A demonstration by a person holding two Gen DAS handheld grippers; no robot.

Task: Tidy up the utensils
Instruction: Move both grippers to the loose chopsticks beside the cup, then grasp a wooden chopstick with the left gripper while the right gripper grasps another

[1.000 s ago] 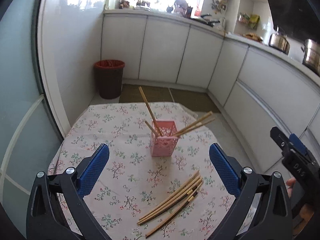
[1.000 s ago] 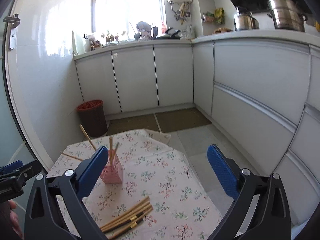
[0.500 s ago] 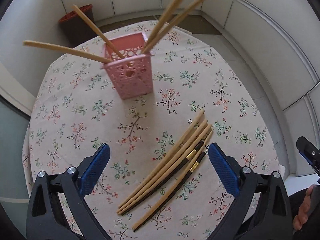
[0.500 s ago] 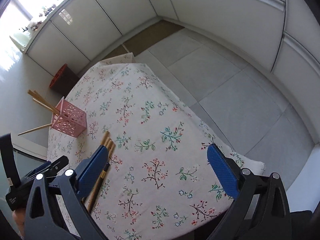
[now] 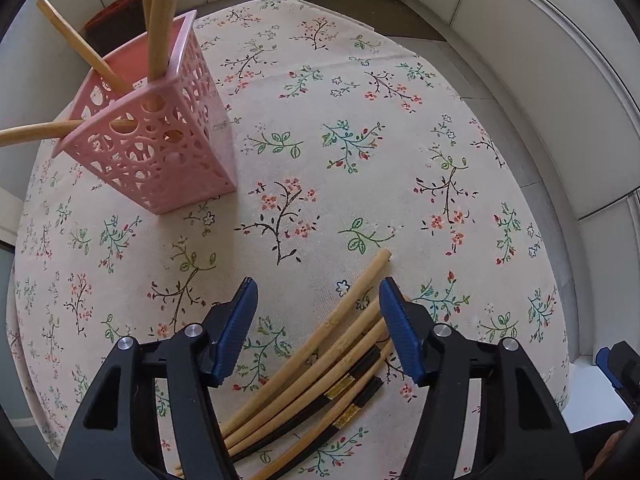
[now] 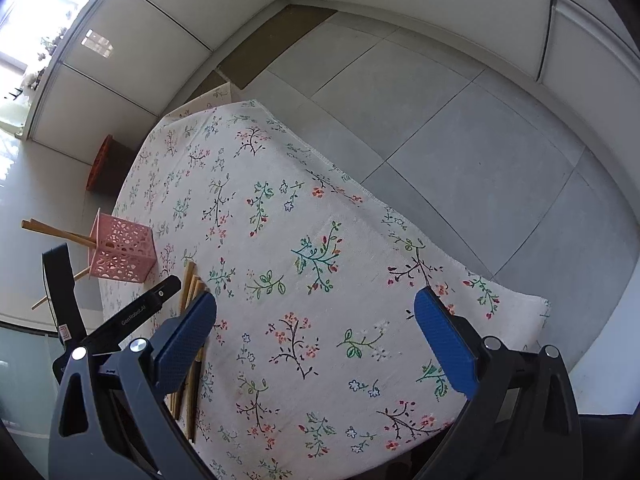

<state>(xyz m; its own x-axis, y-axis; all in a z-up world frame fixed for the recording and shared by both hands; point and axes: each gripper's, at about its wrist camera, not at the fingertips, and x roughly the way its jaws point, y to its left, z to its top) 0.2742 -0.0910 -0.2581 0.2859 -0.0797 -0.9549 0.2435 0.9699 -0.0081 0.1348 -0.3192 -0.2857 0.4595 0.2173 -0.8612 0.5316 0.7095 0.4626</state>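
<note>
The loose chopsticks (image 5: 320, 364) lie bundled on the table (image 5: 400, 128) near its front edge, long axes running diagonally toward the pink holder (image 5: 160, 136) at the far-left side. The left gripper (image 5: 318, 312) is poised directly over their upper ends — jaws closing, sticks between them, not yet pinched. The right gripper (image 6: 316, 320) is held wide over bare cloth, farther off — empty.

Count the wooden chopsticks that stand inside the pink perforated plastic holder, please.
4 in the pink perforated plastic holder: two steep ones at its far side, one leaning left, one sticking out low to the left. Others may be hidden.
</note>
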